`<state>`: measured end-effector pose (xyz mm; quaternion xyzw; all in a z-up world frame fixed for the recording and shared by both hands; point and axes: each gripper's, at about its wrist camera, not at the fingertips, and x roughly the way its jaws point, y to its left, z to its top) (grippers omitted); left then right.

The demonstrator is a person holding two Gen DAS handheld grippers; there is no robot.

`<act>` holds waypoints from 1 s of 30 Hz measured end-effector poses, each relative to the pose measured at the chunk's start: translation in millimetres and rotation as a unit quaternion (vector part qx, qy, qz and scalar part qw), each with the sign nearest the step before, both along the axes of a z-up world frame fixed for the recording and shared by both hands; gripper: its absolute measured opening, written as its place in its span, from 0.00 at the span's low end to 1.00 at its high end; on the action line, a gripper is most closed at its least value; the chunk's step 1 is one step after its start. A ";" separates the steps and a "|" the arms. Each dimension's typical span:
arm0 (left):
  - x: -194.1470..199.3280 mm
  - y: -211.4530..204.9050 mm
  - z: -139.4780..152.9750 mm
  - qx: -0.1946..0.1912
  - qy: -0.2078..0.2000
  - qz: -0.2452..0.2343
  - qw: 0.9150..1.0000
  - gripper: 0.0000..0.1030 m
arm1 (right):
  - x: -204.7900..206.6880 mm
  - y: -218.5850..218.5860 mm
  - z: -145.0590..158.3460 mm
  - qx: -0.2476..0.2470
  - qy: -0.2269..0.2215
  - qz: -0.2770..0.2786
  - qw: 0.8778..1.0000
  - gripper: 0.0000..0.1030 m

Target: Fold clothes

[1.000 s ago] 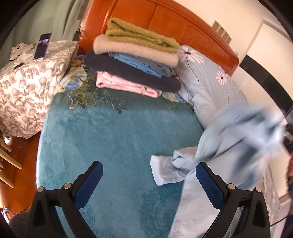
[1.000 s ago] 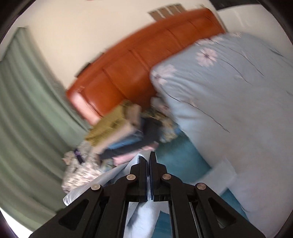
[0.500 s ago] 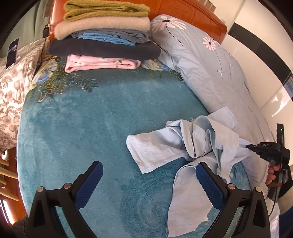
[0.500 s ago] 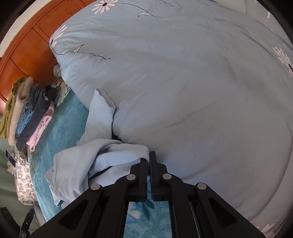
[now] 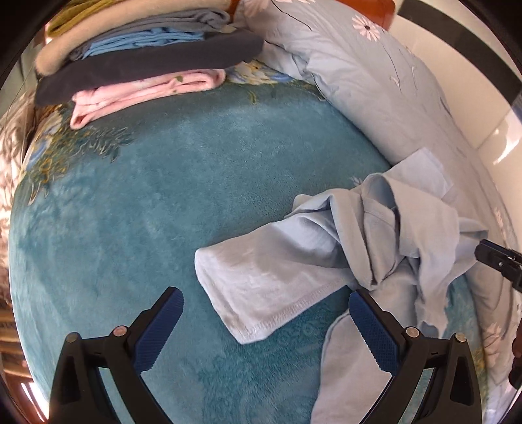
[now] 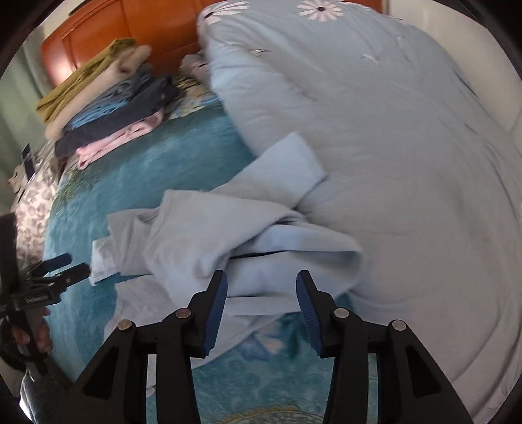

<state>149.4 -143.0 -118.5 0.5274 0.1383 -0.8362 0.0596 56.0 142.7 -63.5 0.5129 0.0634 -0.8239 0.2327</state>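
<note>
A crumpled light blue garment lies on the teal blanket, against the edge of the duvet. One sleeve stretches flat toward my left gripper, which hovers open just above the sleeve end with nothing pinched. In the right wrist view the garment is bunched in front of my right gripper. Its jaws are opening; a fold of fabric lies below the gap, and the pads do not press it. The right gripper's tip shows at the garment's right edge.
A stack of folded clothes sits at the head of the bed by the orange headboard. A pale blue daisy-print duvet fills the right side. A floral-covered surface lies left of the bed.
The right gripper was shut on the garment and has let it go; its jaws now stand apart. Both grippers have sunk toward the bed, and the garment has settled onto the blanket.
</note>
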 end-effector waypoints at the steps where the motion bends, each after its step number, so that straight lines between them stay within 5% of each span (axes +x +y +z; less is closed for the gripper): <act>1: -2.8 0.5 -2.1 -0.007 -0.003 -0.007 1.000 1.00 | 0.9 -13.5 -6.9 -0.003 -0.005 0.015 1.000 0.45; 8: -31.8 12.5 4.3 -0.072 0.013 -0.096 0.993 1.00 | 9.6 -85.8 -33.9 0.046 0.014 0.091 0.995 0.45; 16: -52.9 10.0 2.1 -0.080 0.007 -0.132 0.988 0.99 | 11.3 -90.7 -51.0 0.106 0.008 0.104 0.989 0.45; 18: -52.3 6.6 1.4 -0.069 0.007 -0.128 0.989 0.99 | 9.8 -84.8 -52.9 0.122 0.015 0.089 0.988 0.38; 20: -49.6 4.9 1.6 -0.061 0.009 -0.129 0.990 0.99 | 4.1 -74.2 -53.0 0.126 0.015 0.064 0.990 0.08; 24: -45.2 9.7 3.8 -0.069 0.013 -0.150 0.986 0.99 | -17.2 -28.0 -33.4 0.080 0.012 -0.015 0.997 0.07; 30: -52.2 28.1 7.1 -0.101 0.020 -0.203 0.974 0.97 | -45.9 44.4 9.8 0.039 0.045 -0.145 0.988 0.07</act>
